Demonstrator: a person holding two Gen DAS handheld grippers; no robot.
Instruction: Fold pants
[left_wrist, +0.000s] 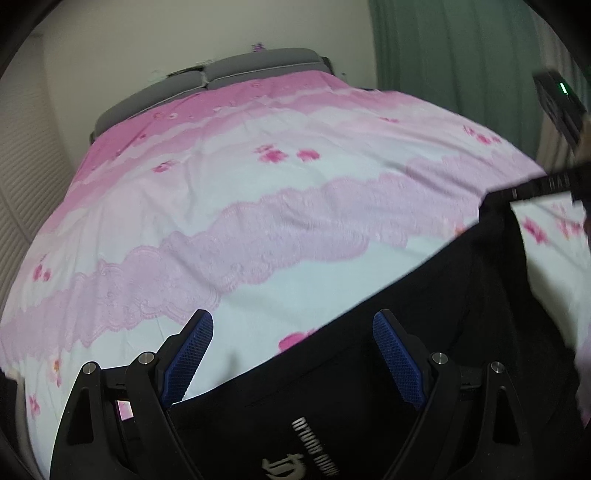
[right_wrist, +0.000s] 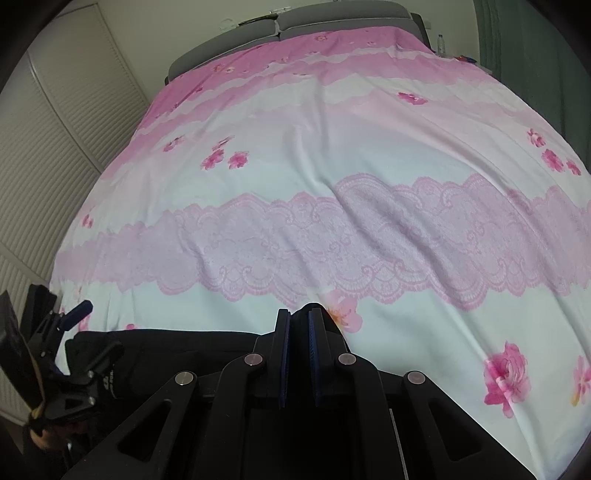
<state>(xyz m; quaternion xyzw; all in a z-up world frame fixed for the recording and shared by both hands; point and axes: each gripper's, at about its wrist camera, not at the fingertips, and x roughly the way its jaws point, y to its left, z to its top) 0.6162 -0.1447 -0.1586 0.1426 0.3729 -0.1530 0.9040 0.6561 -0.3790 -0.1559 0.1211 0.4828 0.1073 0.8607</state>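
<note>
A: Pink floral bedspread (right_wrist: 332, 155) covers the whole bed, grey headboard (right_wrist: 332, 18) at the far end, louvred doors (right_wrist: 55, 129) on the left side, green curtain (left_wrist: 461, 55) on the right

B: Where are the pants?

A: Black pants (left_wrist: 424, 314) lie at the near edge of the bed; the rest of the spread beyond them is bare

B: Left gripper?

A: Left gripper (left_wrist: 293, 354) stands wide, just above the pants' near-left part by the white print (left_wrist: 314, 446); its pads press nothing

B: Right one?

A: Right gripper (right_wrist: 298, 325) is pinched narrow on a fold of black cloth at the pants' right end, the waistband (left_wrist: 546, 184) pulled taut towards it
</note>
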